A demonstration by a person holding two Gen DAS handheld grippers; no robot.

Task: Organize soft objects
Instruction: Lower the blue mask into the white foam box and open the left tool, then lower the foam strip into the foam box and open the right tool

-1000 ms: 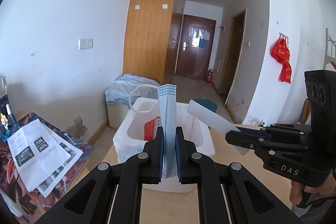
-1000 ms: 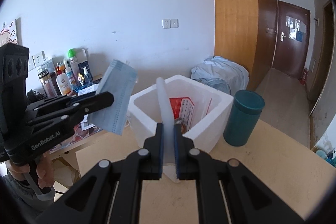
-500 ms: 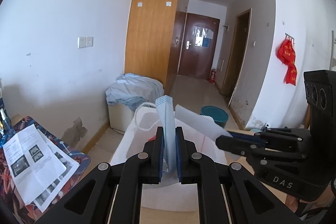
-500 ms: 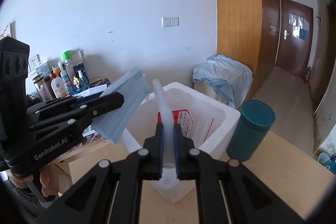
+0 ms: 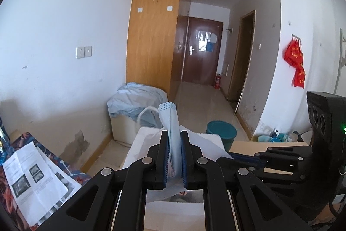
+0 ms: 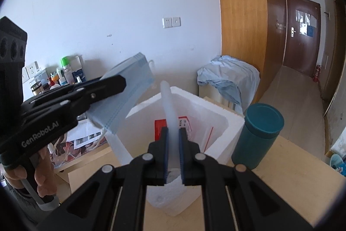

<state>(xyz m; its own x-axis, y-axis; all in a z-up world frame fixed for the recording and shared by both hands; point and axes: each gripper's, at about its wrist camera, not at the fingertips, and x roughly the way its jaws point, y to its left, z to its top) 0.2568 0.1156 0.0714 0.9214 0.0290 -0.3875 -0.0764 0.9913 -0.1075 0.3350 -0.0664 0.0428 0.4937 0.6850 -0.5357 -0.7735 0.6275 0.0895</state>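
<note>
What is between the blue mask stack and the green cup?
In the right wrist view, the white foam box sits between the blue face-mask stack and the teal cylindrical cup.

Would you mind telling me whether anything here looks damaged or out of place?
The wall has a brown patch of peeled paint low down beside the skirting, and papers lie loosely fanned, overhanging the side table's edge. Nothing looks spilled.

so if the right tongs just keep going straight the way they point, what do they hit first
Most likely the white foam box: the right tongs, shut on a white sheet, point down into its open top, toward the red packet inside. Depth is hard to judge in this view.
</note>
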